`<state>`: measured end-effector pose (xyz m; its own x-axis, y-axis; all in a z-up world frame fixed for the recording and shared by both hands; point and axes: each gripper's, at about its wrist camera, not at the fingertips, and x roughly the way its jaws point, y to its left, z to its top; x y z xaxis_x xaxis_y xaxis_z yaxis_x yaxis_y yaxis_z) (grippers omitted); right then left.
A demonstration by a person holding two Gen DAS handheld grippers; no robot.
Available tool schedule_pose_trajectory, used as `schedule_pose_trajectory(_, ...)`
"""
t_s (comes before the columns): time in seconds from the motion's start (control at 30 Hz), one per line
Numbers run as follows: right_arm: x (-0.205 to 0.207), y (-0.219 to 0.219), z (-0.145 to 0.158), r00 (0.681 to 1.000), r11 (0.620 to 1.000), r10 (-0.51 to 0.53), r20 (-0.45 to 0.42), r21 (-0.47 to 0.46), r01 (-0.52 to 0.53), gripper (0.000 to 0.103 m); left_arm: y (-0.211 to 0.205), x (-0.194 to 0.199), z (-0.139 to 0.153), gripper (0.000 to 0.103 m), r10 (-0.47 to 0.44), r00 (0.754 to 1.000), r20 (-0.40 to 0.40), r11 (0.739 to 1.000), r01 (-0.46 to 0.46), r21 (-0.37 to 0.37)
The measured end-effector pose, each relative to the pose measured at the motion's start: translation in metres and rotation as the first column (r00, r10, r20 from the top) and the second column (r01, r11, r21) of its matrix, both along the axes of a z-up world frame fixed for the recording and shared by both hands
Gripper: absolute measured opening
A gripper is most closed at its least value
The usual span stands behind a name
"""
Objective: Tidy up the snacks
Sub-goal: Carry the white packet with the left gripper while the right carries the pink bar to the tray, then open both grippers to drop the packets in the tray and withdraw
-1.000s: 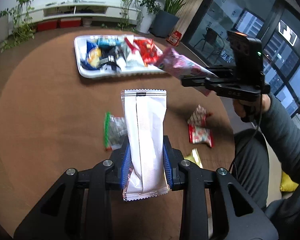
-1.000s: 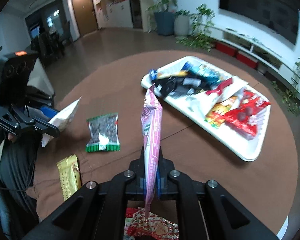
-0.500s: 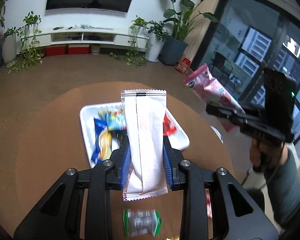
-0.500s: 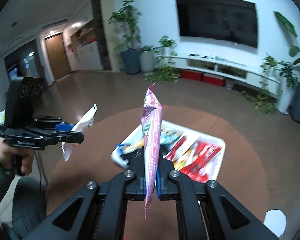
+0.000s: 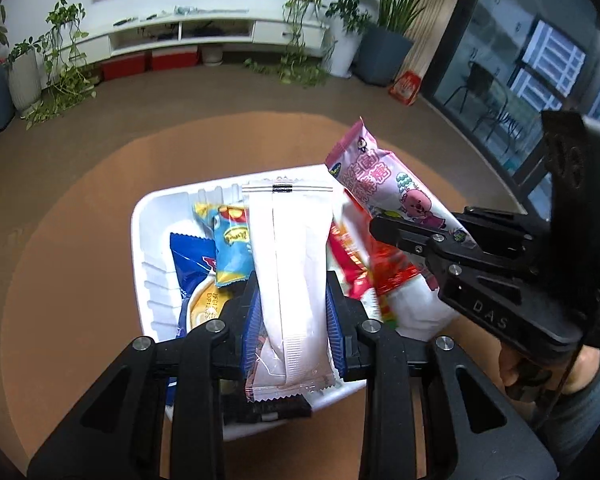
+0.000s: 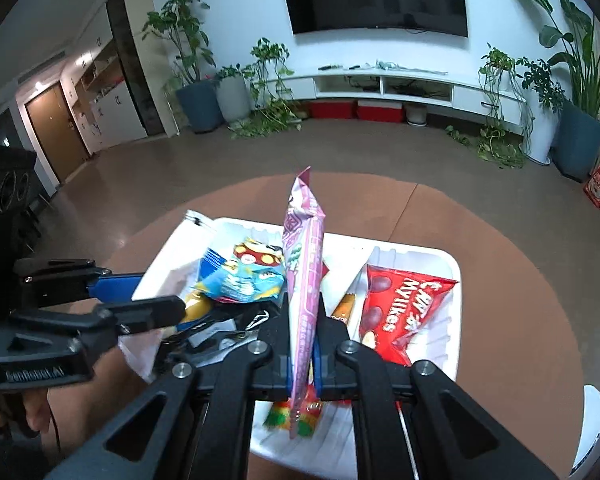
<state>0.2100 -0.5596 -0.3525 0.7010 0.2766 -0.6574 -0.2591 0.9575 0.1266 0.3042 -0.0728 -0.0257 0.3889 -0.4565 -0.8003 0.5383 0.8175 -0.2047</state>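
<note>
My left gripper [image 5: 293,320] is shut on a long white snack packet [image 5: 290,264], held upright over the white tray [image 5: 140,248]. My right gripper [image 6: 302,344] is shut on a pink snack packet [image 6: 304,272], gripped edge-on above the same tray [image 6: 454,320]. In the left wrist view the right gripper [image 5: 384,228] comes in from the right with the pink packet [image 5: 384,184] sticking out over the tray's right side. From the right wrist view the left gripper [image 6: 140,300] reaches in from the left with a corner of the white packet [image 6: 196,220] showing.
The tray holds several packets: a red Mylikes bag [image 6: 404,308], a light blue bag [image 6: 244,276], a dark blue bag [image 5: 194,264]. It sits on a round brown table [image 5: 60,240]. A person's hand [image 5: 520,368] grips the right tool. Plants and a TV shelf stand behind.
Both grippers have swung with their packets from beside the table to directly over the tray. The loose snacks on the table have left view. Both grips are unchanged.
</note>
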Motion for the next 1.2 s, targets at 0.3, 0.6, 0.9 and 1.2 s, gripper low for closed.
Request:
schedule_pose_trajectory(0.3,0.006,0.009,-0.021,0.999,0.998,-0.001,-0.044,-0.062,-0.002,0.007,-0.021,0.004,-0.025,0.027,-0.005,1.000,-0.004,1.000,0.005,0.016)
schedule_pose_trajectory(0.6,0.007,0.010,-0.032,0.998,0.997,-0.006,-0.066,-0.082,0.001,0.010,-0.037,0.010,-0.037,0.028,0.005,1.000,0.003,0.999,-0.005,0.033)
schedule_pose_trajectory(0.9,0.001,0.014,-0.026,0.999,0.992,-0.006,-0.040,-0.126,0.001,0.018,-0.036,0.007,-0.034,0.053,0.036,0.999,0.023,0.998,-0.037,0.046)
schedule_pose_trajectory(1.2,-0.003,0.012,-0.022,1.000,0.987,-0.020,-0.023,-0.157,0.016,0.035,-0.017,0.003,-0.026,0.069,0.062,0.997,0.041,0.997,-0.064,0.037)
